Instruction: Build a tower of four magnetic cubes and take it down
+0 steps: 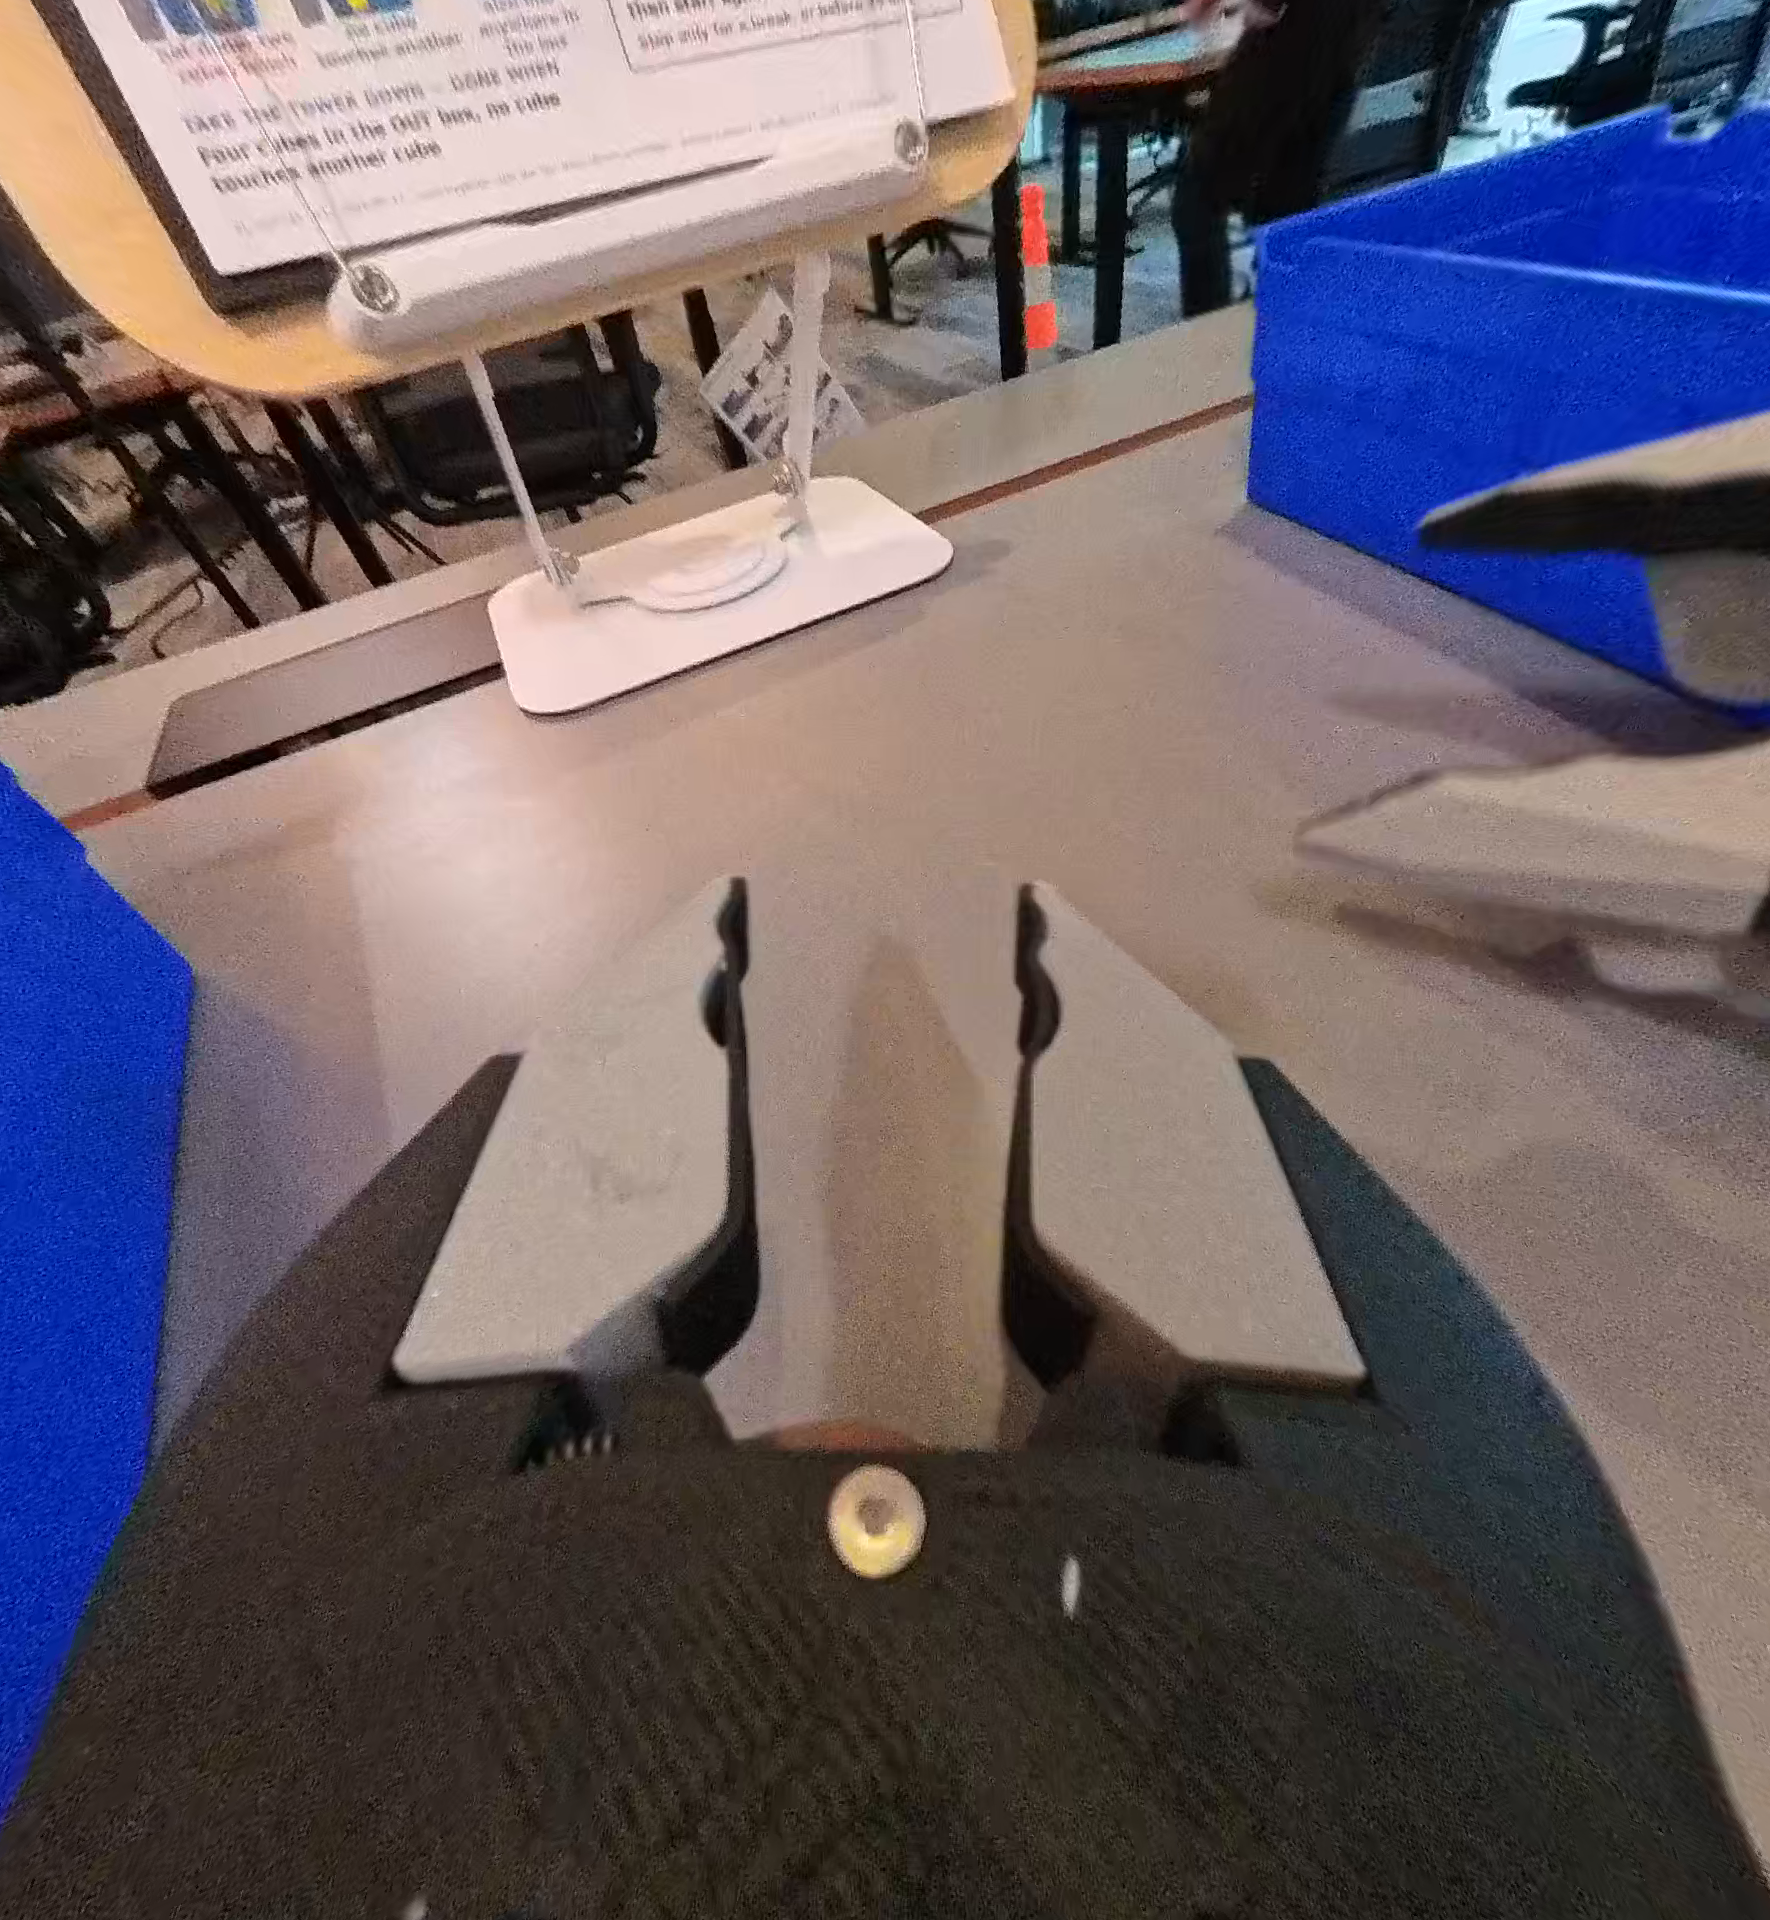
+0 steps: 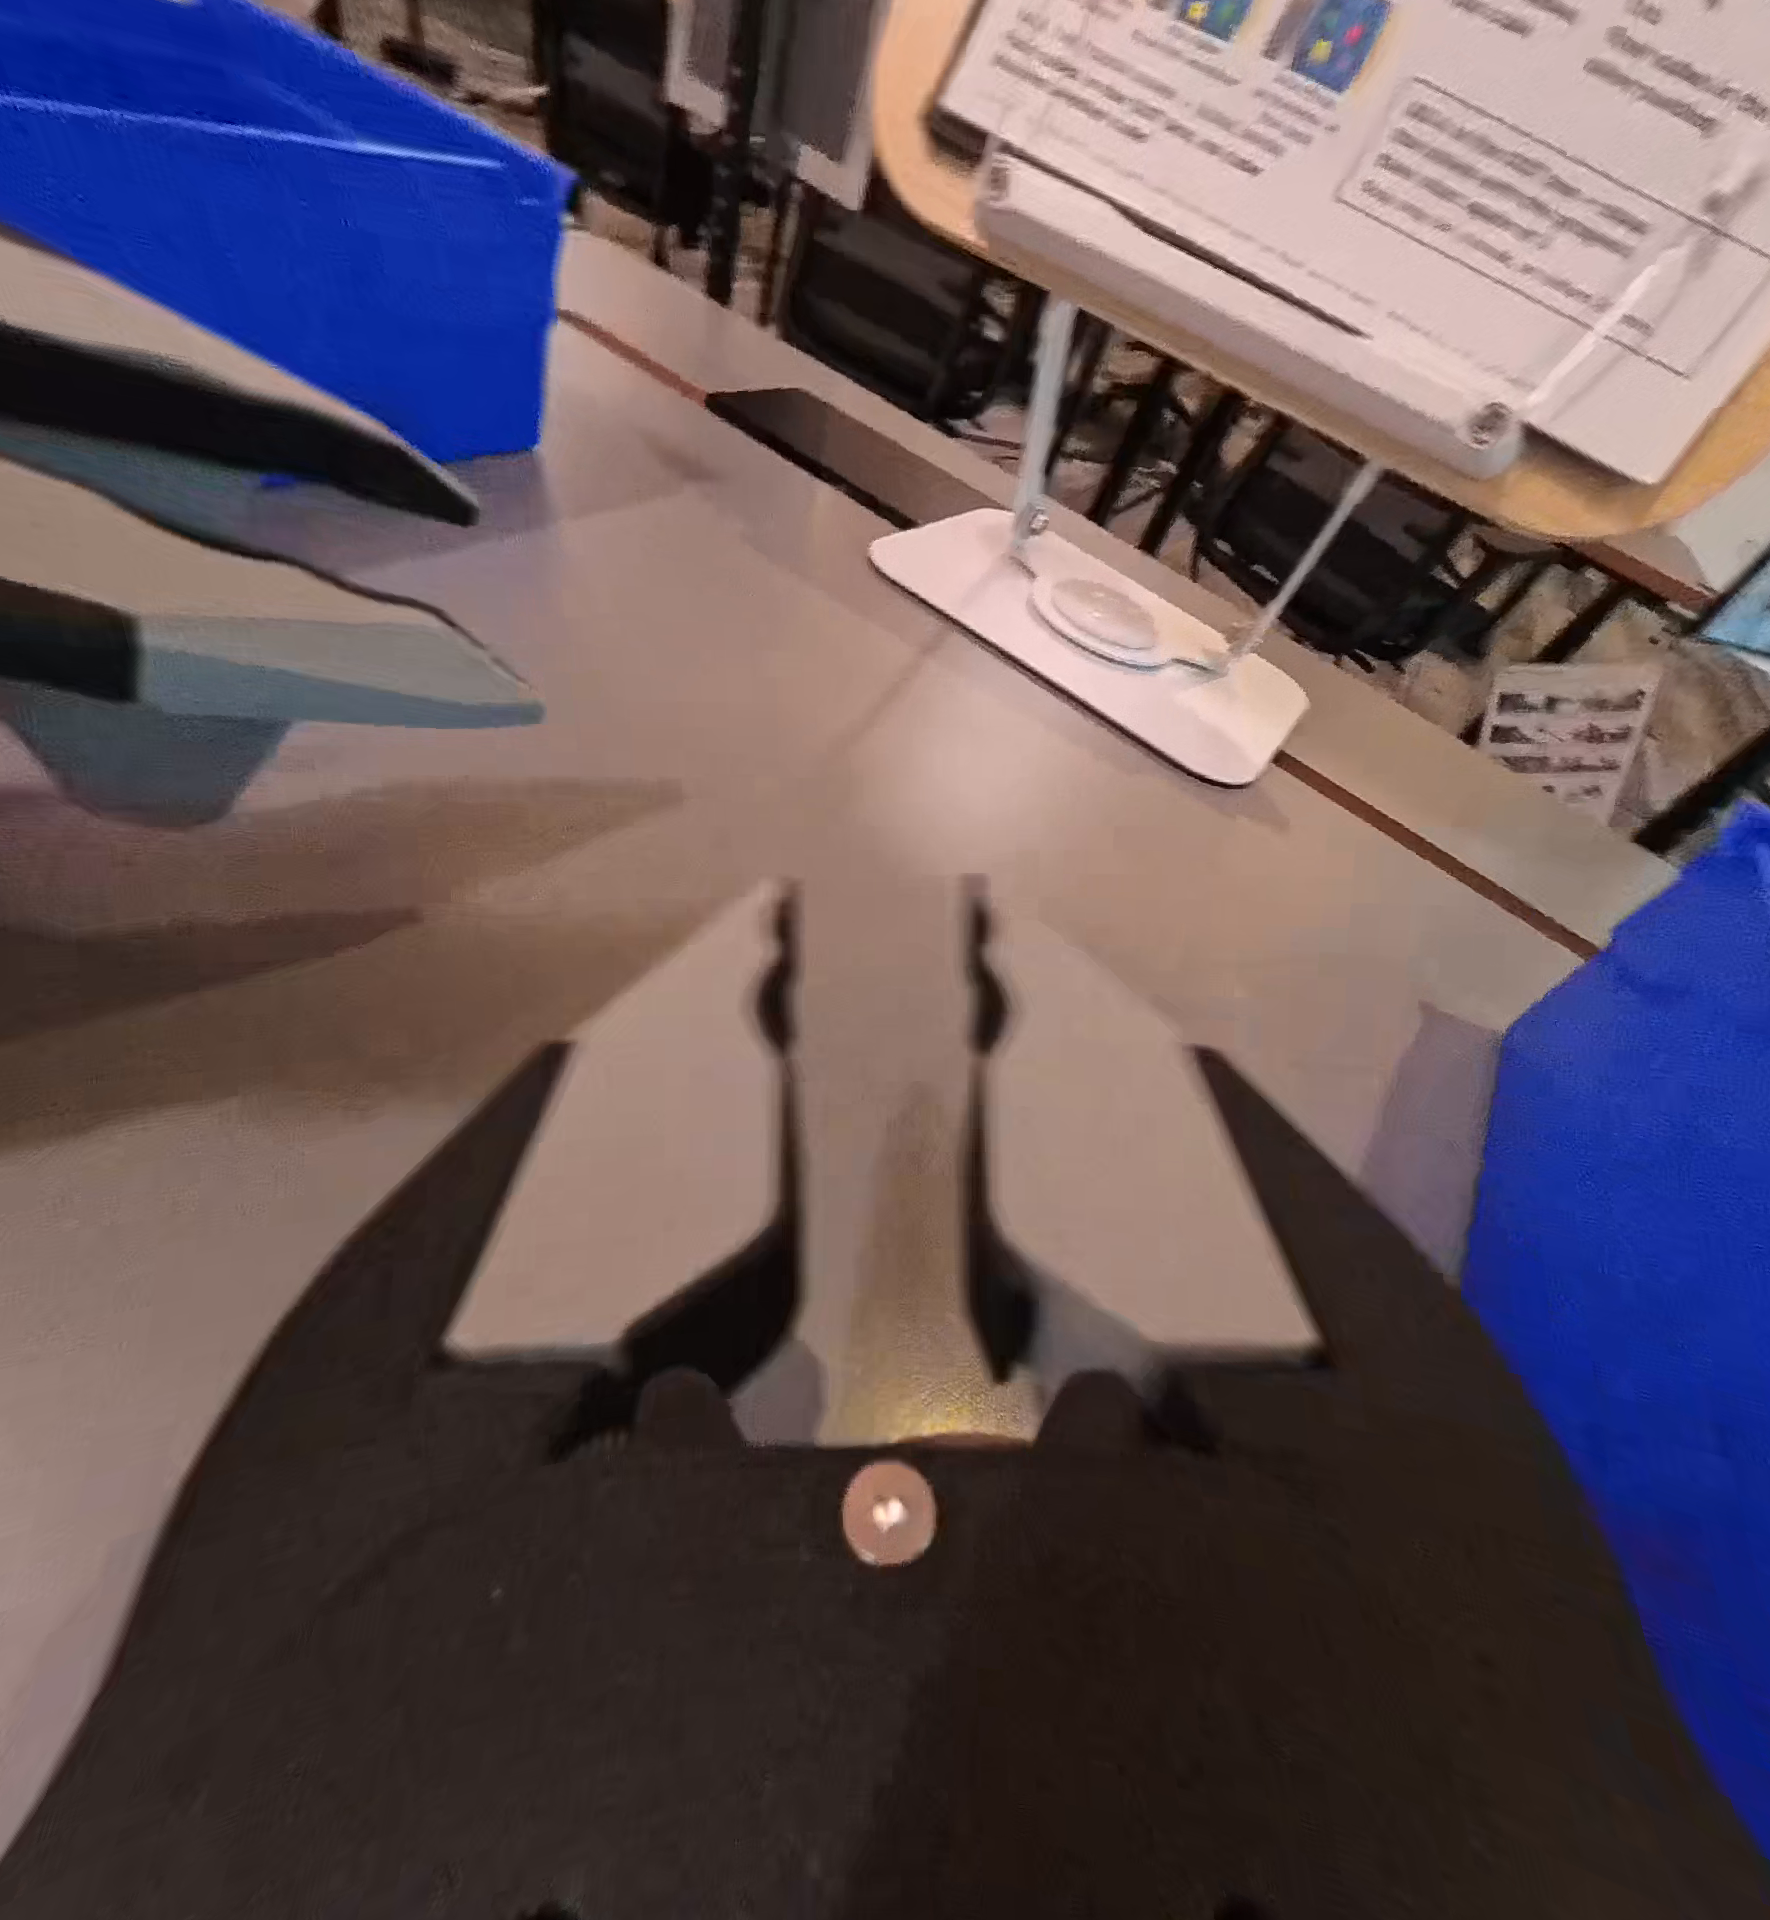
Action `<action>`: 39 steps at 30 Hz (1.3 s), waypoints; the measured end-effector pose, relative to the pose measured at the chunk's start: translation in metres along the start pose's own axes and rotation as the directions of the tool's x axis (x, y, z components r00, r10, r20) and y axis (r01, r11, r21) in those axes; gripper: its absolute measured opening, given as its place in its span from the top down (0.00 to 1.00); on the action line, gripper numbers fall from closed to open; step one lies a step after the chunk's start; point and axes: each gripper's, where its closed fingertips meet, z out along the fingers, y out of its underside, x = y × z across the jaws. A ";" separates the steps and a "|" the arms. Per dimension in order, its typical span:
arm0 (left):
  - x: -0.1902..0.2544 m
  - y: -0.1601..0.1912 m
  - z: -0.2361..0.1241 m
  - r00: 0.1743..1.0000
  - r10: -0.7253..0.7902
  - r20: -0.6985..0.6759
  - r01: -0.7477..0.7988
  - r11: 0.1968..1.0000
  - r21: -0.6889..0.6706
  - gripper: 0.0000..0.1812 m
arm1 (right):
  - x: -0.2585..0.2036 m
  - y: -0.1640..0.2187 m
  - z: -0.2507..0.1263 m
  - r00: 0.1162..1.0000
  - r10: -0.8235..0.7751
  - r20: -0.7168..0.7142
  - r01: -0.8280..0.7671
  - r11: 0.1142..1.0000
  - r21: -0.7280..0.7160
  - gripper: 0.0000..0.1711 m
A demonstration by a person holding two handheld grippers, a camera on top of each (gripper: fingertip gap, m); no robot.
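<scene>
No magnetic cube shows in either view. My left gripper (image 1: 881,904) is open and empty, low over the grey table (image 1: 964,727). My right gripper (image 2: 876,904) is open and empty too, its jaws a little narrower. The right gripper also shows at the right edge of the left wrist view (image 1: 1380,675), in front of a blue box (image 1: 1483,364). The left gripper shows at the left edge of the right wrist view (image 2: 496,603), in front of a blue box (image 2: 289,260). The inside of both boxes is hidden.
A white stand (image 1: 715,592) holds a printed instruction sheet (image 1: 548,125) at the table's far edge; it also shows in the right wrist view (image 2: 1099,644). A blue box wall is close on the left (image 1: 29,1143) and another close on the right (image 2: 1670,1299). Chairs and desks stand beyond.
</scene>
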 end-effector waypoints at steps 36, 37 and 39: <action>0.029 -0.003 -0.020 0.983 0.100 -0.151 -0.087 0.992 0.093 1.00 | -0.018 -0.011 -0.030 0.995 -0.050 0.092 0.038 0.991 0.126 1.00; 0.029 -0.004 -0.021 0.984 0.099 -0.149 -0.084 0.991 0.101 1.00 | -0.020 -0.009 -0.030 0.993 -0.057 0.102 0.046 0.993 0.109 1.00; 0.027 -0.002 -0.020 0.986 0.096 -0.136 -0.083 0.992 0.093 1.00 | -0.020 -0.006 -0.028 0.993 -0.062 0.097 0.053 0.994 0.097 1.00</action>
